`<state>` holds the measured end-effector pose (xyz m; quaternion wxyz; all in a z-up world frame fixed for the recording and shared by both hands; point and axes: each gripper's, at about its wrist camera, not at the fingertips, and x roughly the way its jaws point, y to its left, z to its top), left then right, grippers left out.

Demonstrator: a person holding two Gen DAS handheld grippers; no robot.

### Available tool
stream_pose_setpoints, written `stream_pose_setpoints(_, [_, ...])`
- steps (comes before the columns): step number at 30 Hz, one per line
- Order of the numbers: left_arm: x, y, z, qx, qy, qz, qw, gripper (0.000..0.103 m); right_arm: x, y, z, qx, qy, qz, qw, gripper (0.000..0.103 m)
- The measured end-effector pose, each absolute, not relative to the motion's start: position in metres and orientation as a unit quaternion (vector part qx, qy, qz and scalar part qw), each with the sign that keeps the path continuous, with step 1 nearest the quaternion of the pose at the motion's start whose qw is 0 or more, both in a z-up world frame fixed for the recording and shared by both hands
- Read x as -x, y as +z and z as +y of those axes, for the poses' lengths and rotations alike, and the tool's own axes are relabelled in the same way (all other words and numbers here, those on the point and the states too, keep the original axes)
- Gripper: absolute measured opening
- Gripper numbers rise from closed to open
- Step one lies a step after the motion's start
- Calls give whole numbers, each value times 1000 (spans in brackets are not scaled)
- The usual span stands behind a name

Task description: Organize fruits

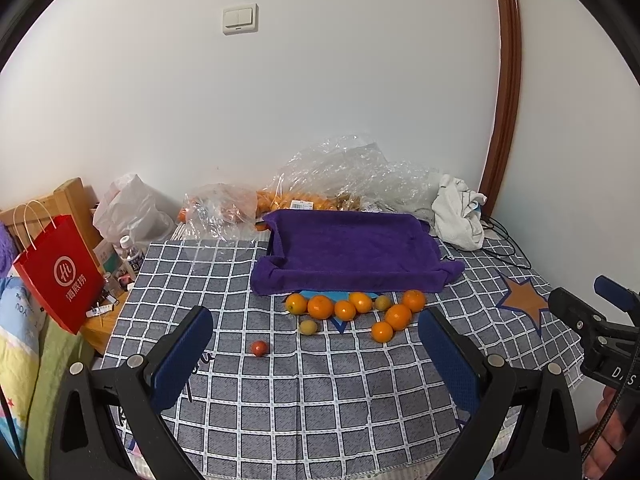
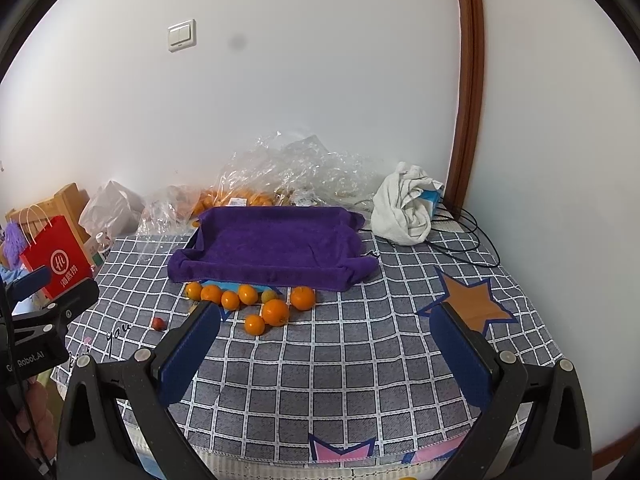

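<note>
Nearest, both claws hang above the grey-and-white checked tablecloth (image 1: 320, 400), each spread wide and holding nothing: the left gripper (image 1: 316, 344) faces the fruit head-on, the right gripper (image 2: 326, 340) sits to the right with the pile off its left finger. Just past the left gripper, a small red round fruit (image 1: 259, 348) lies alone, left of the group. Next a dull yellow-green oval fruit (image 1: 308, 326), long axis running left-right. Beyond it, the cluster of round orange citrus fruits (image 1: 352, 310), several touching, strung left to right along the near edge of the purple towel-lined tray (image 1: 348, 248); a second greenish fruit (image 1: 383, 302) sits among them. The tray's long axis also runs left-right, and it appears to hold no fruit. Judgement: start with an outlying fruit, since touching neighbours will roll if nudged. Farthest back, crumpled clear plastic bags (image 1: 344, 176) against the wall.
</note>
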<state>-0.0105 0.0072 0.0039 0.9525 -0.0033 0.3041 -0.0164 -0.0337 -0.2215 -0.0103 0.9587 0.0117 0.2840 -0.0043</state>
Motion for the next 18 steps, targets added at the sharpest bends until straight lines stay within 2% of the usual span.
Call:
stream_pose_setpoints(12, [-14,-6,20,18,-10,305,952,103,14,-21,-216,-5,8,284,959,103])
stream_pose_setpoints(18, [-44,-34,38,24,8,329,944,103,-16,-47,-225,-15,2,302,953,103])
